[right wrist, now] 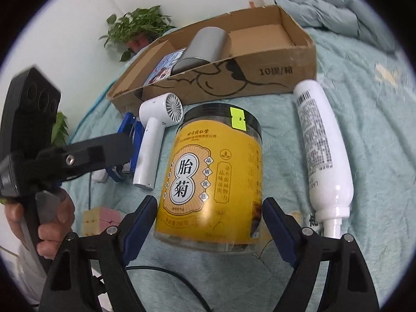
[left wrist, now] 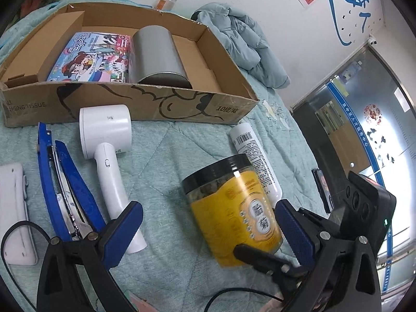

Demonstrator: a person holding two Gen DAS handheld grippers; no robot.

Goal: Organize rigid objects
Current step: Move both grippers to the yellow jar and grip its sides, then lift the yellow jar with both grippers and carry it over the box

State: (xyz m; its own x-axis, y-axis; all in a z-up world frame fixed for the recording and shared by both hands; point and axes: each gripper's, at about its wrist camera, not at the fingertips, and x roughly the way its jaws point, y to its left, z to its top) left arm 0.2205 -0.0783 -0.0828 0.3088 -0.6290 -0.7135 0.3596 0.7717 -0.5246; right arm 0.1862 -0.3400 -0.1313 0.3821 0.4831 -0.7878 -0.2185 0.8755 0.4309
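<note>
In the lower centre of the right wrist view, the right gripper (right wrist: 209,221) stands with its jaws spread wide on either side of the yellow jar (right wrist: 212,179), apparently without pressing it; the left gripper (left wrist: 208,230) is open and empty too. For a sound grip, I judge the pads should close squarely on the jar's mid-body, below the black lid (right wrist: 221,115). From there it goes to the free space in the cardboard box (right wrist: 260,74), upper centre, beside the silver tin (right wrist: 205,45).

Jar (right wrist: 210,179) between hair dryer (right wrist: 156,140) and bottle (right wrist: 322,156), cardboard box (right wrist: 260,78) behind, tin (right wrist: 205,46) inside box.
</note>
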